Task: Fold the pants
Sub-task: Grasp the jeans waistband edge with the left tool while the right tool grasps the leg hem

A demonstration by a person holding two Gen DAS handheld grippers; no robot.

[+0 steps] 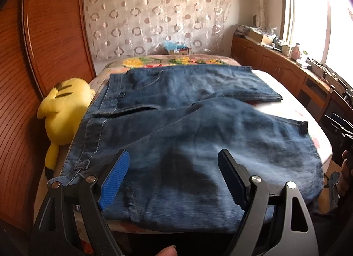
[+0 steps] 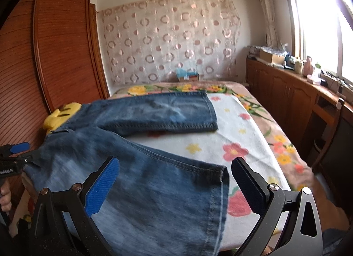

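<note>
Since the fold needs a broad flat base, we list the bed [image 2: 242,123] first: a mattress under a soft floral blanket, white in the middle and pink at the edges, with flowers in red and yellow.

Next, the jeans [image 1: 176,128]: blue denim with faded patches and stitched seams and hems, lying flat on the bed. The waistband [image 1: 97,110] is to our left and both legs run out to the right, splayed in a V; we judge they are laid open so one leg can go over the other. The far leg [image 2: 167,112] lies across the blanket, its hem square and flat. The near leg [image 2: 143,178] reaches the bed's front edge and hangs over it a little, directly under both tools. No fold is made yet, as we judge it.

Then the plush [image 1: 61,110]: yellow with dark stripes, soft and rounded, wedged between the bed and the ribbed wooden wardrobe [image 1: 33,68], clear of the work but touching the waistband.

Last, the tongs. Our left gripper [image 1: 172,181] is spread wide above the near leg by the waist, ribbed blue pads [image 1: 114,181] empty. Our right gripper [image 2: 174,183] is equally wide over the near hem, gripping nothing.
</note>
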